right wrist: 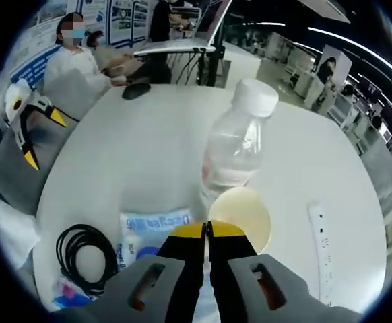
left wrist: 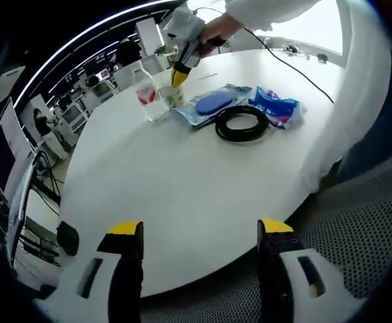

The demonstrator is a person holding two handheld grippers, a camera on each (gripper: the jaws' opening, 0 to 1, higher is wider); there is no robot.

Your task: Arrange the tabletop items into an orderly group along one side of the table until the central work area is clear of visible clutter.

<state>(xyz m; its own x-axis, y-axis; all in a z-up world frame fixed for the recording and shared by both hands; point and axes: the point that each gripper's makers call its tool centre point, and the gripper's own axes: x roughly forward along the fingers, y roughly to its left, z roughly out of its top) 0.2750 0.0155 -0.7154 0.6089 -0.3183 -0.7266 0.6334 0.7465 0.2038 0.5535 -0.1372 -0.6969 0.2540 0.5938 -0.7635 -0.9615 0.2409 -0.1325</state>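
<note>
Across the white table, seen from my left gripper with its jaws wide apart over the near edge, the water bottle, cup, blue packet, black cable coil and blue wrapper cluster at the far side. My right gripper view adds the cup's pale interior, a white strip and a seated person; its jaws are together, gripping nothing I can tell.

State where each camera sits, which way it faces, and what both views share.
Left gripper view: rides the left gripper, held off the table edge with jaws apart, facing the right gripper, held by a hand.
Right gripper view: rides the right gripper, tips together above a cup, facing a seated person.
Shared: water bottle, black cable coil, blue packet.
</note>
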